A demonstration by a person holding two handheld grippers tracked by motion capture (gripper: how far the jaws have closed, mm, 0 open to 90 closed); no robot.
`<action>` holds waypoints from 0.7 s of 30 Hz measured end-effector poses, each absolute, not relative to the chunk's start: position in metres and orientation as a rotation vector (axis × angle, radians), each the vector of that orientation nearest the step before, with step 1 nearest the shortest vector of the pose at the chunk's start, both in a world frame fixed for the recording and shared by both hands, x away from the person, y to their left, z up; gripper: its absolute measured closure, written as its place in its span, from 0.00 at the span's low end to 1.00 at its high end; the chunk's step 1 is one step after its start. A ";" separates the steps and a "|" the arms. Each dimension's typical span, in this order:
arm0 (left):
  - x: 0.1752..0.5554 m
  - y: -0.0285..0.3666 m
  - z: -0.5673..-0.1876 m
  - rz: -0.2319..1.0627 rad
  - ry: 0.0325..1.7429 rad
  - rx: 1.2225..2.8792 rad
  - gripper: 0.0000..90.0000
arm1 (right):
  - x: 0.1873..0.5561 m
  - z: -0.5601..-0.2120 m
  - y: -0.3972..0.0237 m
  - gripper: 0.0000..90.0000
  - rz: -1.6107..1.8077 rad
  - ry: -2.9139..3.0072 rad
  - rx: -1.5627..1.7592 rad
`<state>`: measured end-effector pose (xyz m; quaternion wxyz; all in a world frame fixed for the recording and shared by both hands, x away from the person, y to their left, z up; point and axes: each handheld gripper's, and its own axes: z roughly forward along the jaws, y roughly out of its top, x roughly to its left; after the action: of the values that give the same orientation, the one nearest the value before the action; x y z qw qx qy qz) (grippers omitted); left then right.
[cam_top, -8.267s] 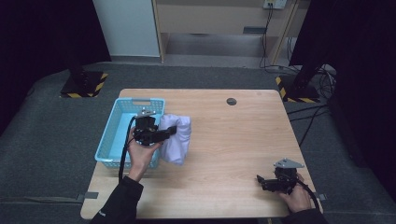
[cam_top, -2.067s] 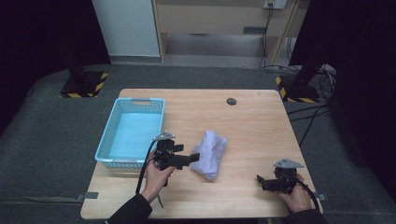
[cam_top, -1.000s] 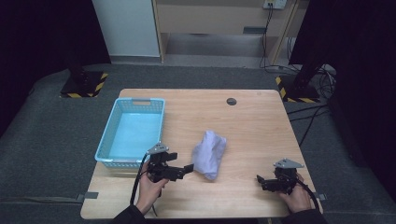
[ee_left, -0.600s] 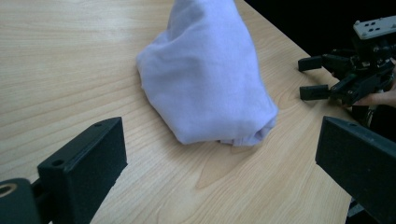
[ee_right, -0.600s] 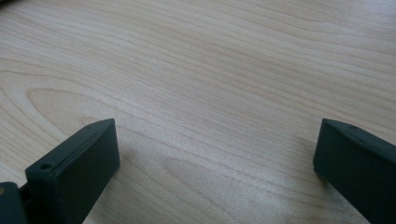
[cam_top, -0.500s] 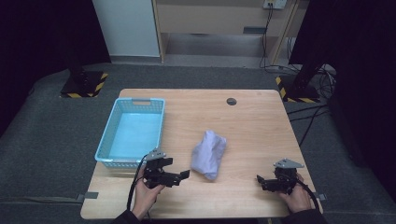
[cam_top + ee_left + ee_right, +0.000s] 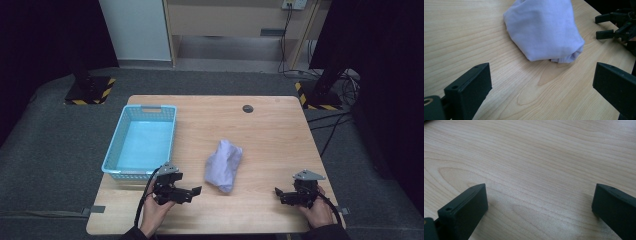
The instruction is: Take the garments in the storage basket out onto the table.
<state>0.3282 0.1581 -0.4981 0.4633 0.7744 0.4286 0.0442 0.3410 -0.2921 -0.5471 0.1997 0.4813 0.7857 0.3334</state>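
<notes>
A crumpled pale lilac cloth (image 7: 224,165) lies bunched on the wooden table (image 7: 270,130), a little right of the blue basket (image 7: 141,141). In the left gripper view the cloth (image 7: 541,28) sits just beyond the jaws, apart from them. My left gripper (image 7: 192,192) rests near the table's front edge, left of the cloth, open and empty, jaws pointing toward it (image 7: 541,90). My right gripper (image 7: 278,194) sits at the front right, open with nothing between its jaws (image 7: 539,207), over bare wood. It shows far off in the left gripper view too (image 7: 605,26).
The blue basket has a mesh wall and an empty floor. A small dark round grommet (image 7: 247,108) is set in the table near its far edge. Dark stands with yellow-black striped bases (image 7: 87,90) sit on the floor beyond the table.
The left gripper carried the cloth out of the basket to the table's middle, let go of it, and has drawn back toward the front edge. The right gripper stayed put.
</notes>
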 end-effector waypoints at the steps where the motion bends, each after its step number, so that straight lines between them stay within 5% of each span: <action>1: 0.328 0.158 -0.498 0.106 1.055 1.904 0.01 | 0.341 -0.547 -0.292 0.01 0.932 2.197 1.346; 21: 0.326 0.164 -0.504 0.059 1.096 1.973 0.02 | 0.341 -0.547 -0.292 0.01 0.932 2.197 1.346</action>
<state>0.3259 0.1641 -0.5039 0.4275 0.7900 0.4389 0.0237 0.3410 -0.2921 -0.5471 0.1997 0.4814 0.7856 0.3334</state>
